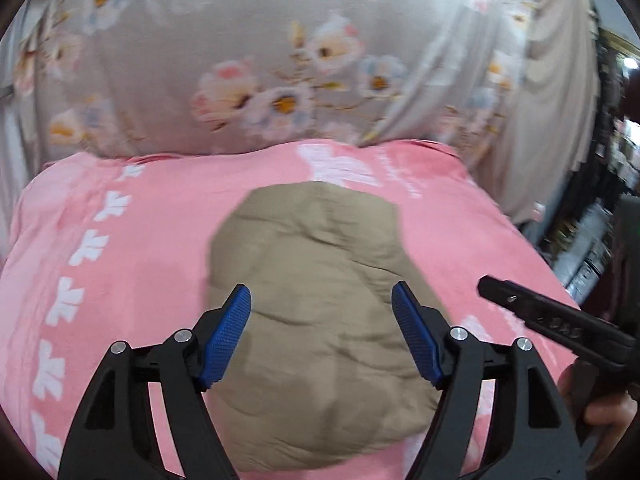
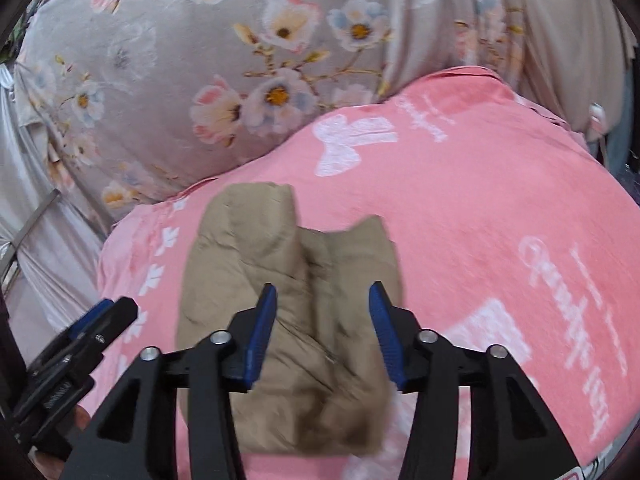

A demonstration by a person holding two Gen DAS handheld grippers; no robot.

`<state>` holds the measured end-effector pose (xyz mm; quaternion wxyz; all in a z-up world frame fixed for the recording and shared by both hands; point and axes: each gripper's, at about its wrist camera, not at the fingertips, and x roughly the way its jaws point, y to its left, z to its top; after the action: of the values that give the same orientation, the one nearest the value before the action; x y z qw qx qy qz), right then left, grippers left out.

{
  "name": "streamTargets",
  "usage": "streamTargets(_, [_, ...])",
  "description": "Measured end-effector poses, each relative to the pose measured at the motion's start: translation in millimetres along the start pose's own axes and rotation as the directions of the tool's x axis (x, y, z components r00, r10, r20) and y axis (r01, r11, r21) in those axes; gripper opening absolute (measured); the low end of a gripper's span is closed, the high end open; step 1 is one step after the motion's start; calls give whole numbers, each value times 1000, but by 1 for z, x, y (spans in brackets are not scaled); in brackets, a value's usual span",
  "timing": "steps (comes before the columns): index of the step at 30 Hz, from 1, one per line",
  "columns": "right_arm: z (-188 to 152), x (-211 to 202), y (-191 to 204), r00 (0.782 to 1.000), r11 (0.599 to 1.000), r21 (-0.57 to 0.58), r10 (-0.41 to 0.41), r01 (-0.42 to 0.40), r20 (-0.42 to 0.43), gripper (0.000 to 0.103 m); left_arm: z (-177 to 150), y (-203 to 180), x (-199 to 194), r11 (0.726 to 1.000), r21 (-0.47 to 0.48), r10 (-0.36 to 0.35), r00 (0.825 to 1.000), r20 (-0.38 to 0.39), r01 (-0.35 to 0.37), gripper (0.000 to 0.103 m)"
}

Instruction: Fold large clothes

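Note:
A tan garment lies folded into a compact bundle on a pink blanket. It also shows in the right wrist view, with two folded layers side by side. My left gripper is open and empty, hovering just above the bundle's near half. My right gripper is open and empty, also above the bundle. The right gripper's tip shows at the right of the left wrist view. The left gripper shows at the lower left of the right wrist view.
The pink blanket with white prints covers the surface. A grey floral sheet rises behind it and also shows in the right wrist view. Dark cluttered shelves stand at the far right.

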<state>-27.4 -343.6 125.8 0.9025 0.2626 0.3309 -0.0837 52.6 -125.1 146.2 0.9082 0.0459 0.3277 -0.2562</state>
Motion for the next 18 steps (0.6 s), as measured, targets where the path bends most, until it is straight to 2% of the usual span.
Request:
streamTargets(4, [27,52,26,997,1000,19,1,1,-81,52,12,34,22,992,-30,119,992,-33,-120,70])
streamTargets(7, [40,90,32,989,996,38,-70,76,-132,53,14,52,35,986,-50,156,986,-64,-159,70])
streamTargets(10, [39,118,31,979,996,38,-77,86,-188,51,13,61,49,982,-63,172,981,-92,-179,70])
streamTargets(12, [34,124,26,976,998,65,-11,26,-217,15,12,64,54,983,-88,150,982,-112,-160,71])
streamTargets(15, [34,102,13,986,997,82,10,4,-165,9,17,59,56,986,-90,127,986,-108,-137,71])
streamTargets(18, [31,84,-3,989,995,67,-59,68,-132,9,19,49,60,991,-70,103,988,-112,-111,71])
